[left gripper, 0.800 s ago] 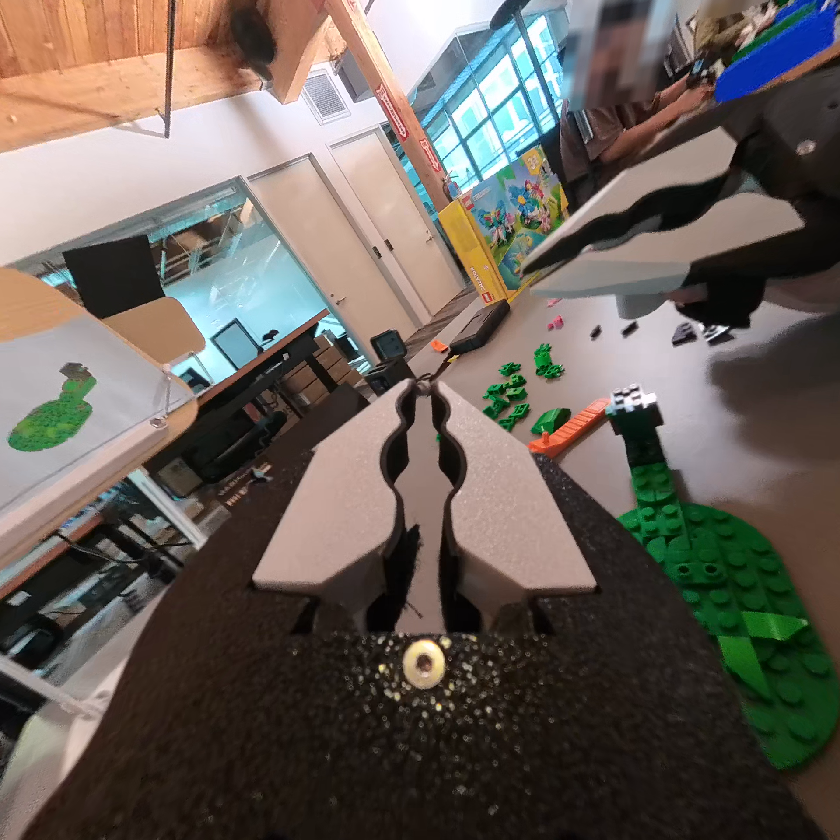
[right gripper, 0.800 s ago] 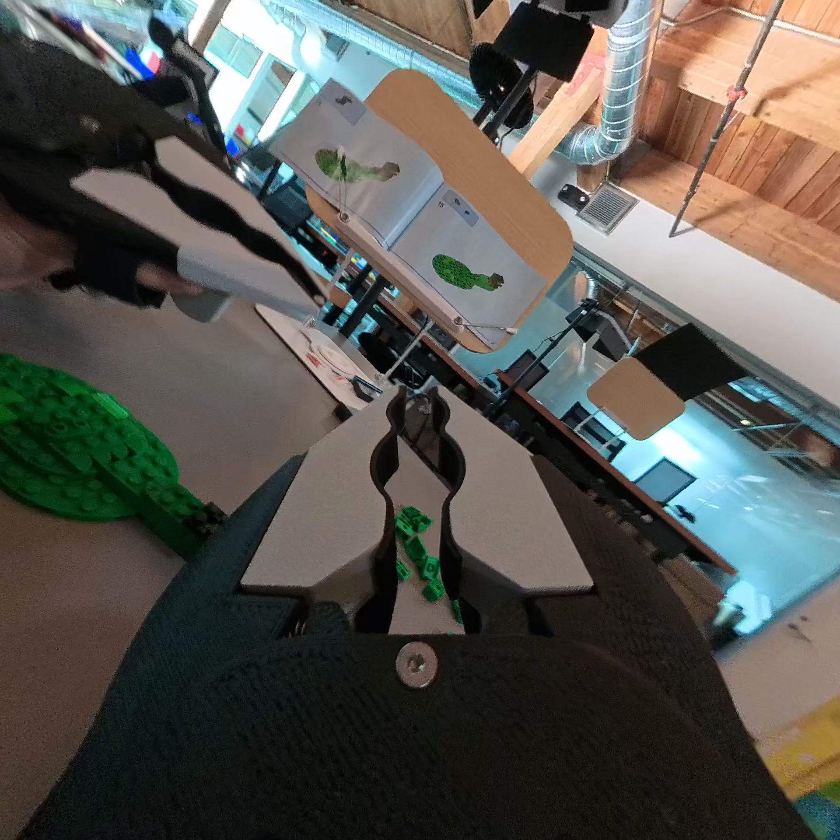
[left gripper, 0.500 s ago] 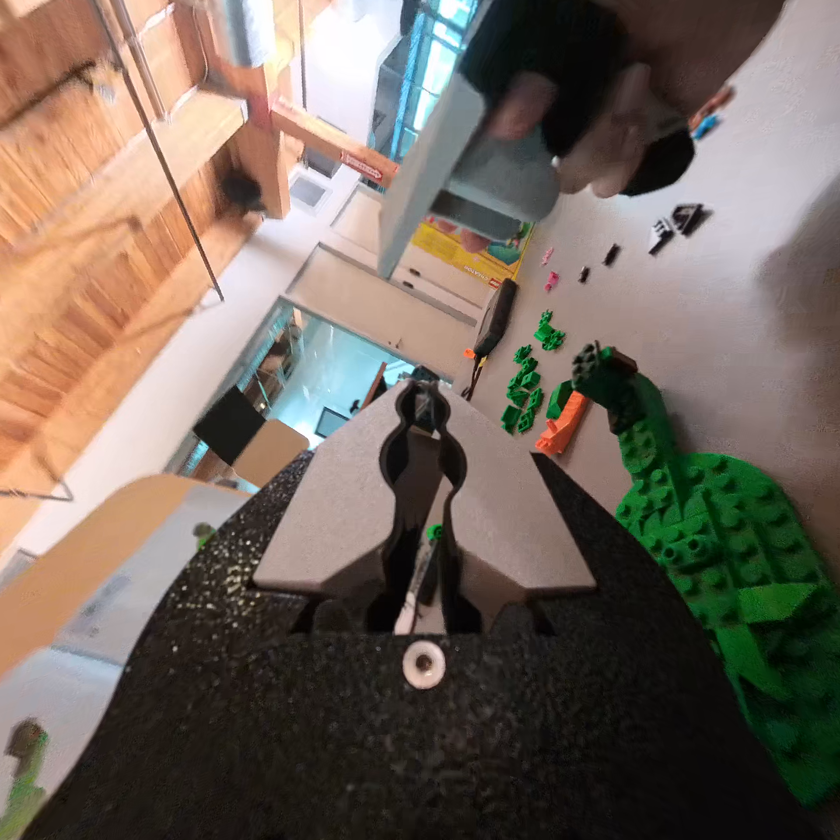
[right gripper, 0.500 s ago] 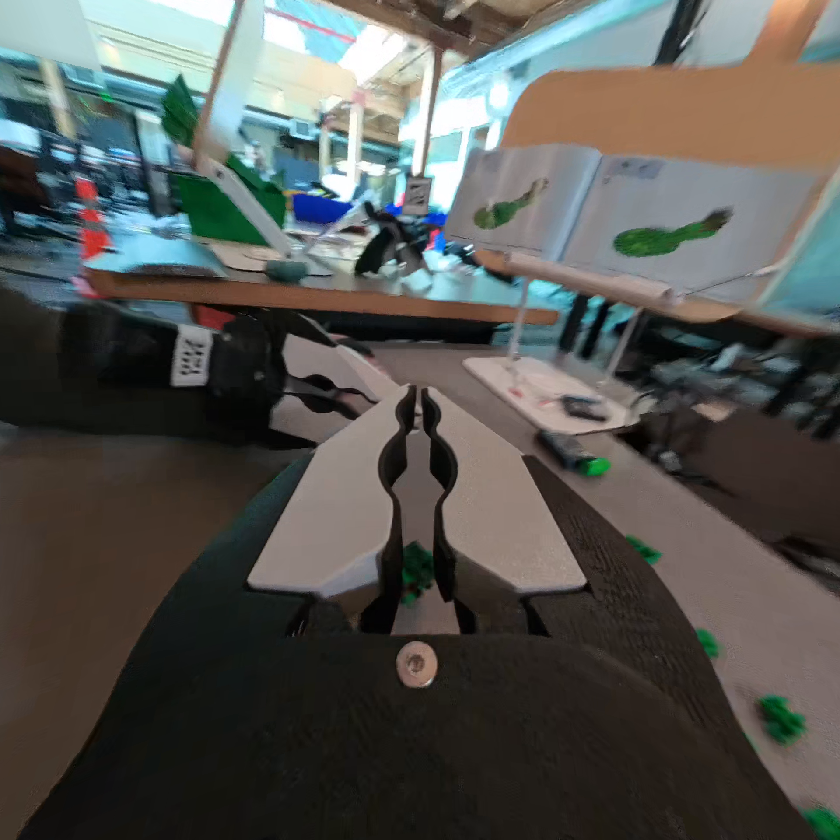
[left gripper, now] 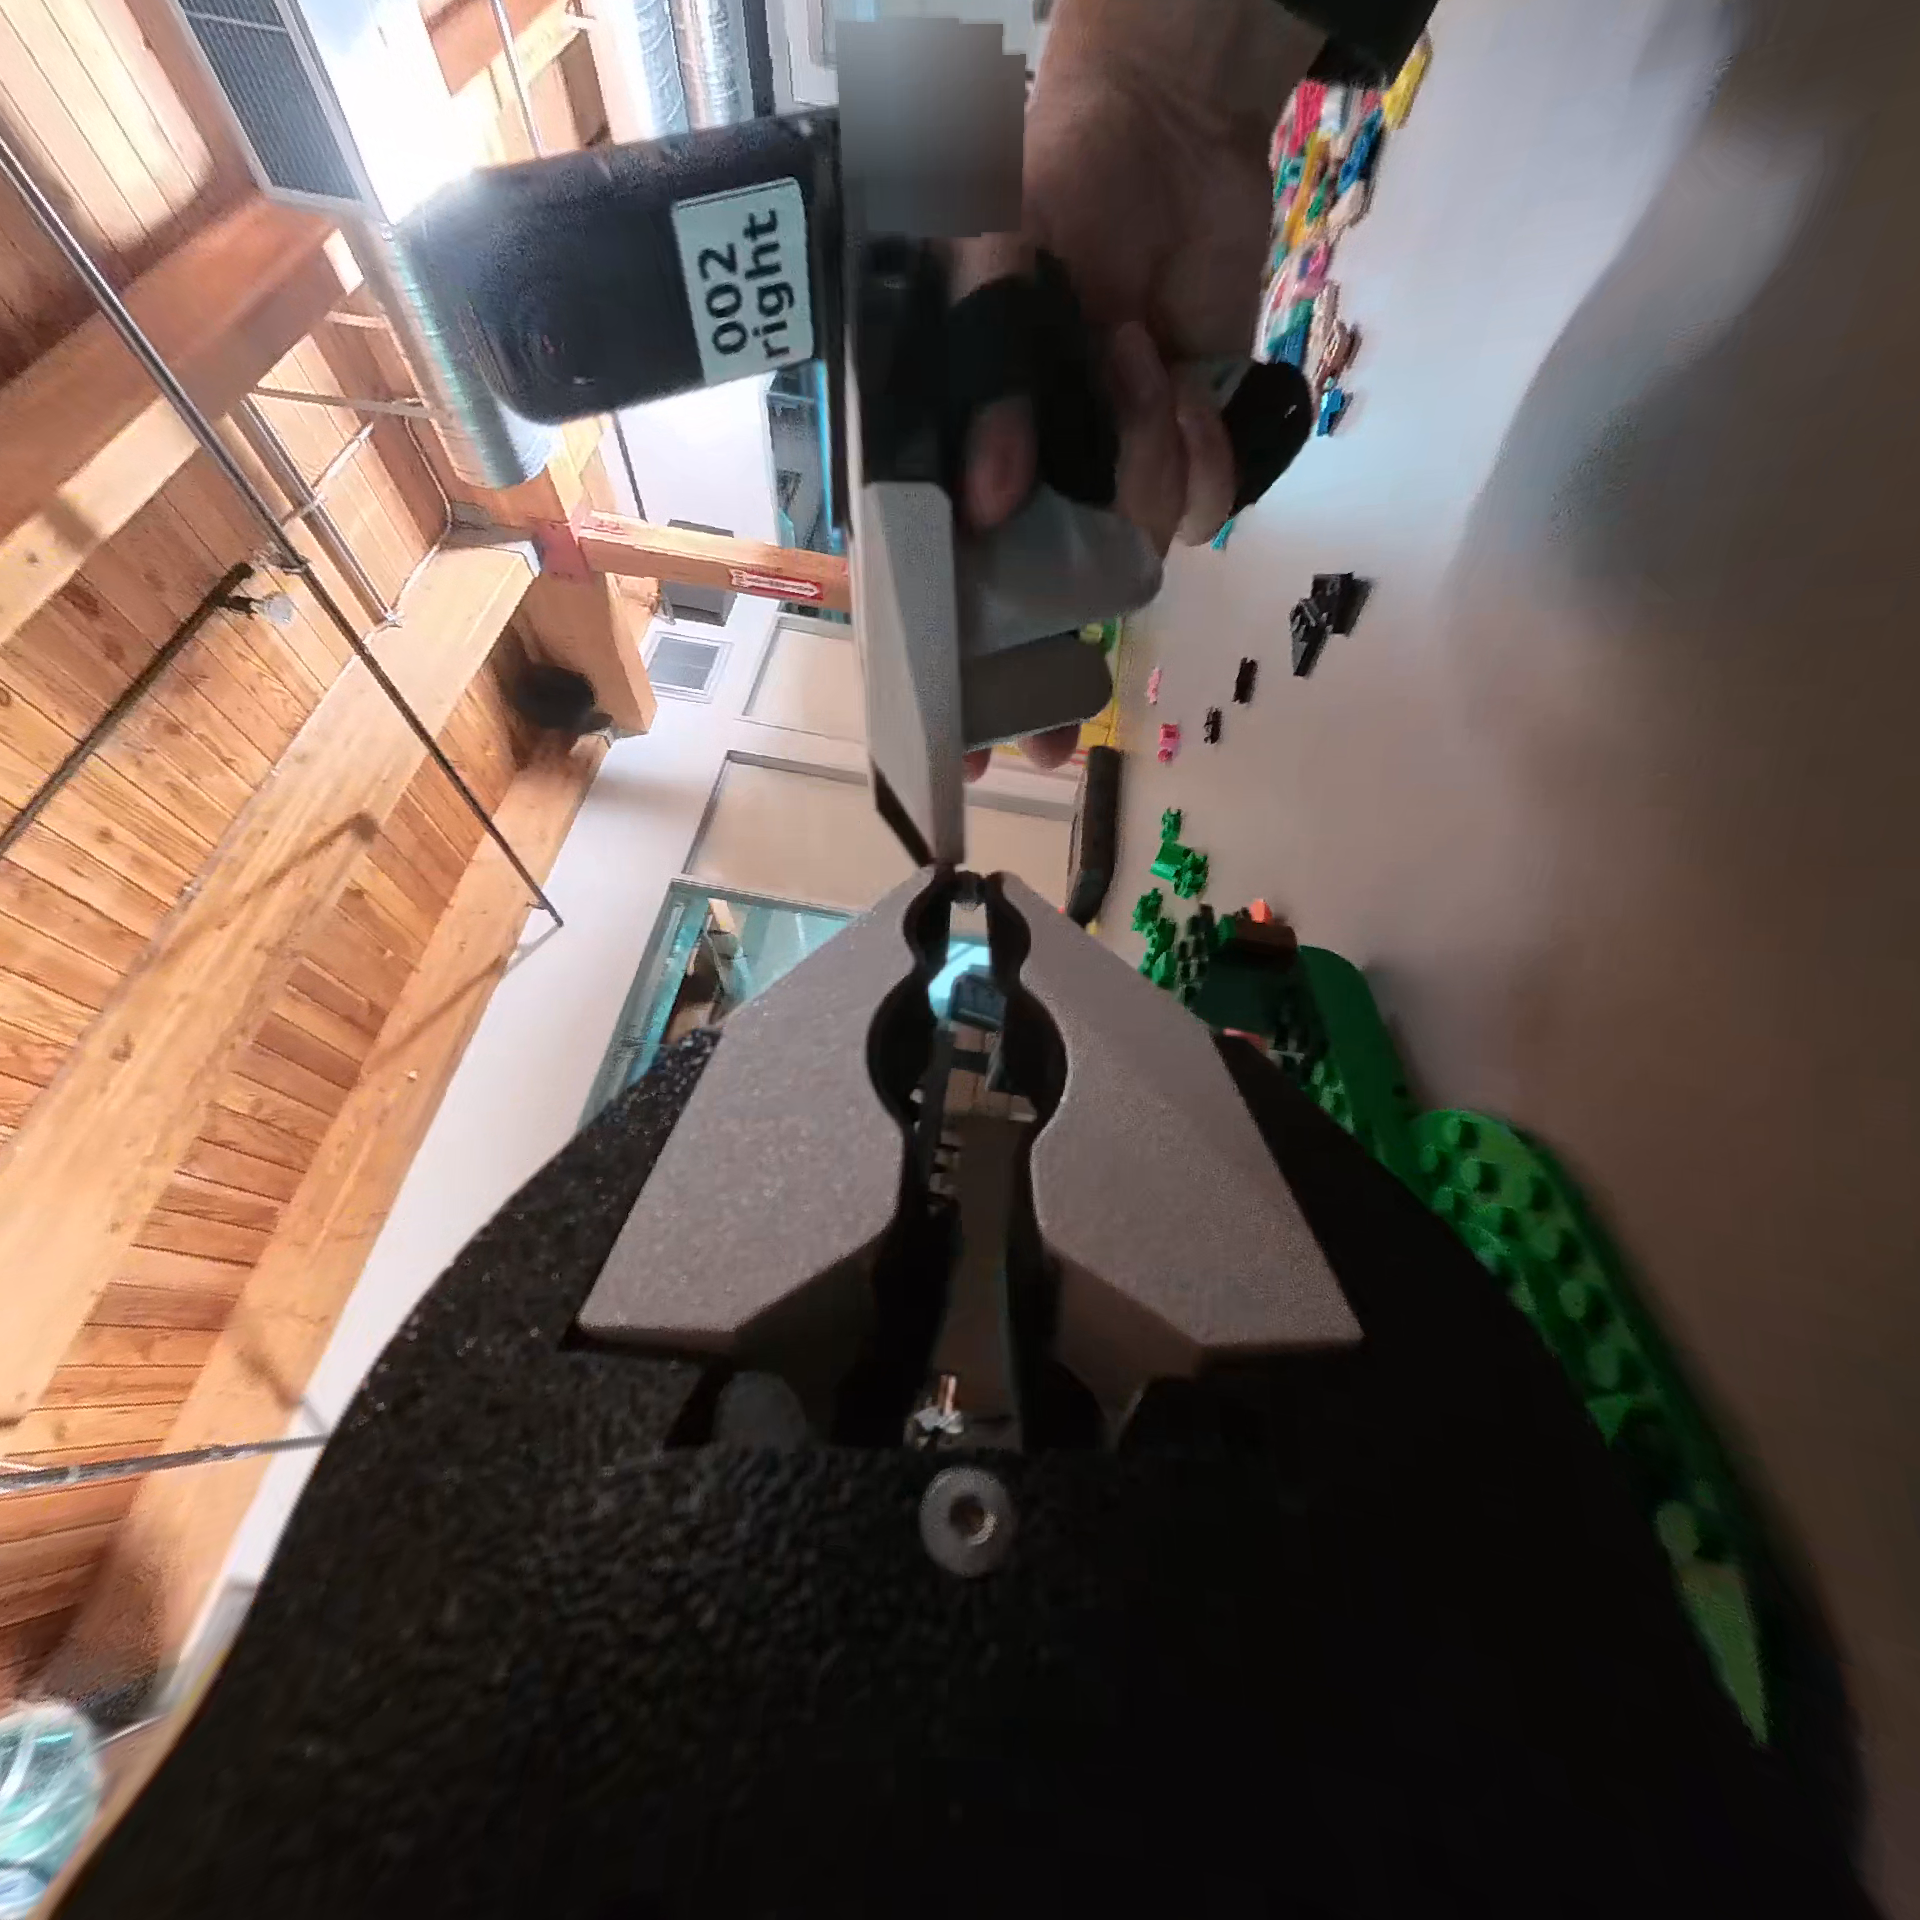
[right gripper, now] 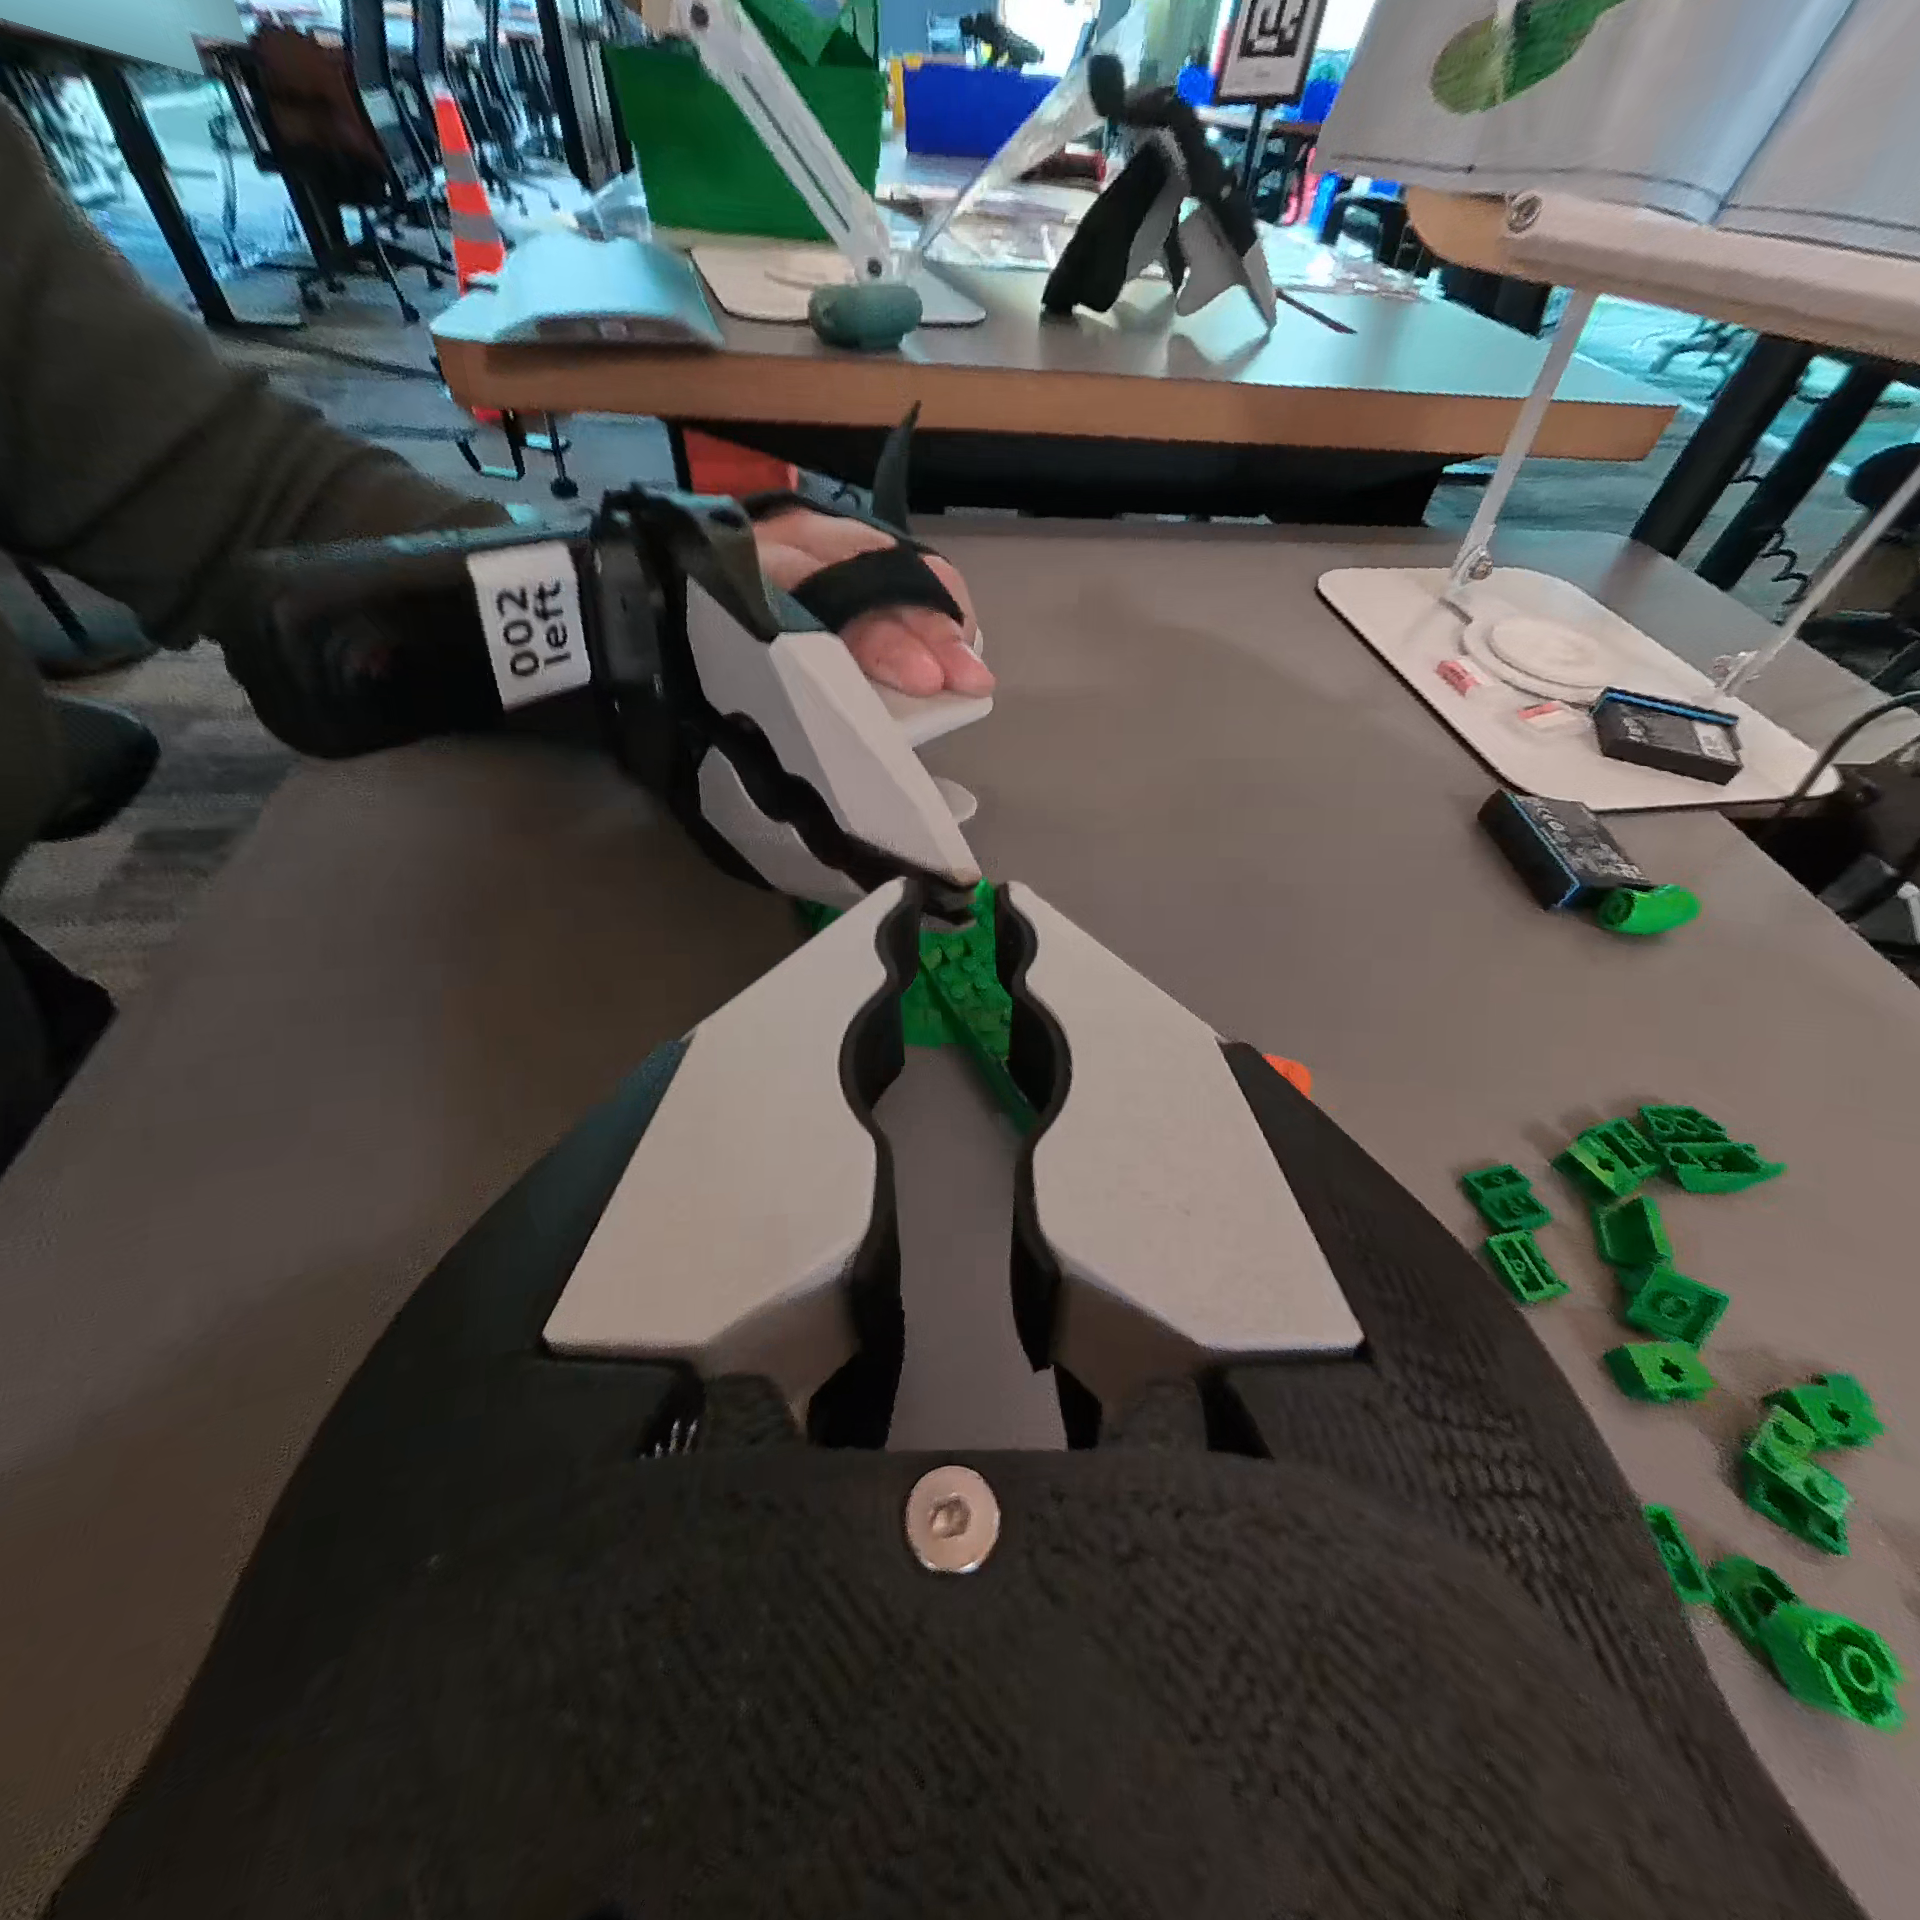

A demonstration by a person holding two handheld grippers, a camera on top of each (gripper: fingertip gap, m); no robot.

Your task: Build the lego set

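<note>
My left gripper (left gripper: 964, 885) is shut on a small dark piece (left gripper: 968, 883), held in the air above the grey table. My right gripper (right gripper: 951, 899) meets it tip to tip, with its jaws a little apart around the small dark piece (right gripper: 940, 901) and the left gripper (right gripper: 961, 873). In the left wrist view the right gripper (left gripper: 935, 852) comes down from above. The green Lego base plate (left gripper: 1507, 1195) lies on the table beyond the tips and also shows between my right fingers (right gripper: 956, 987).
Loose green pieces (right gripper: 1662, 1299) lie to the right, with an orange tool (right gripper: 1288, 1070) beside them. Small black pieces (left gripper: 1320, 623) and a colourful pile (left gripper: 1320, 208) lie farther off. An instruction book (right gripper: 1662, 104) on a stand (right gripper: 1538, 665) and a black box (right gripper: 1558, 842) stand at the back right.
Both grippers have swung round and come together tip to tip over the base plate. The right jaws have parted slightly around the left tips.
</note>
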